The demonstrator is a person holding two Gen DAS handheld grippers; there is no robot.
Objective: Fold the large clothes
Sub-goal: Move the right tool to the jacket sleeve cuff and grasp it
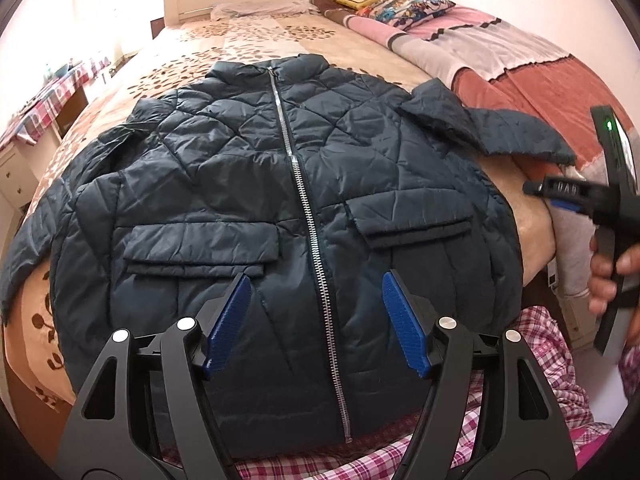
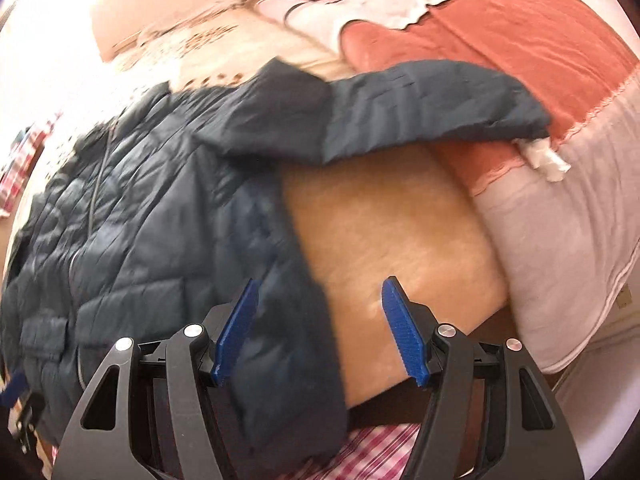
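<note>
A dark navy quilted jacket [image 1: 256,184] lies flat, front up and zipped, on the bed, collar far and hem near. Its right sleeve [image 1: 492,128] sticks out sideways onto the blankets; the left sleeve [image 1: 36,240] trails down the bed's left side. My left gripper [image 1: 316,292] is open and empty, hovering over the jacket's lower front by the zipper. My right gripper [image 2: 318,296] is open and empty above the jacket's right hem edge [image 2: 280,320] and the bare tan bedspread. It also shows in the left wrist view [image 1: 560,192], held by a hand at the right. The right wrist view is blurred.
The bed has a tan leaf-print bedspread [image 1: 248,36]. Folded pink, grey and rust blankets [image 1: 480,48] lie along the right side, with patterned pillows [image 1: 400,4] at the far end. A checked-cloth table [image 1: 52,92] stands at the left. Pink checked fabric [image 1: 520,360] is near me.
</note>
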